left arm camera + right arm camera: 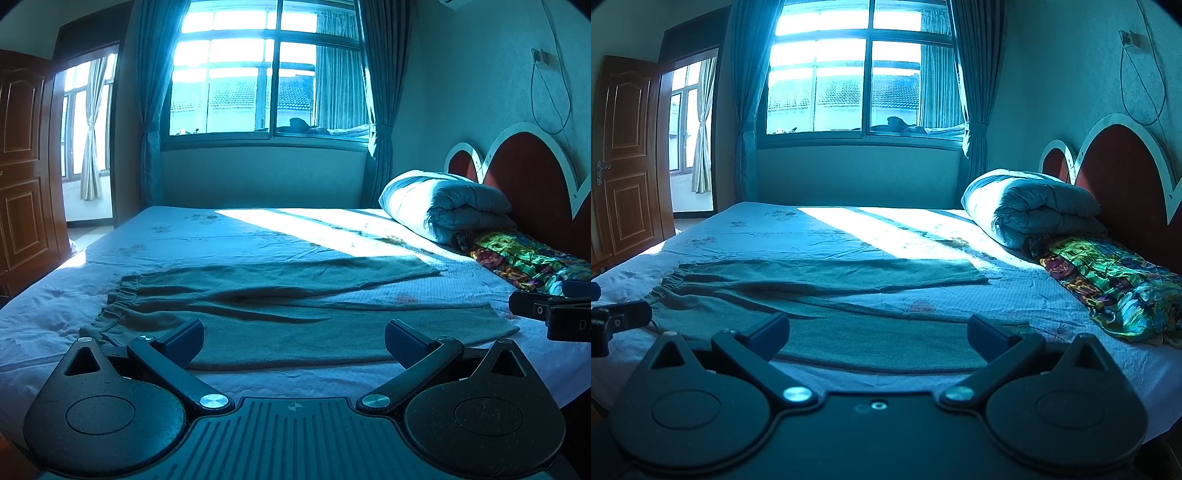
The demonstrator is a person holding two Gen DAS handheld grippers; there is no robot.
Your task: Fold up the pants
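Pants (280, 314) lie flat on the bed (258, 236), 2 legs spread, waistband left. Your left gripper (294, 341) and right gripper (878, 334) both hover released near the closest leg, holding nothing. Risk: pinching the sheet with the fabric, dragging wrinkles in.

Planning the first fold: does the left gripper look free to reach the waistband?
Probably yes: the left gripper is open over the near leg, and the waistband lies uncovered to its left.
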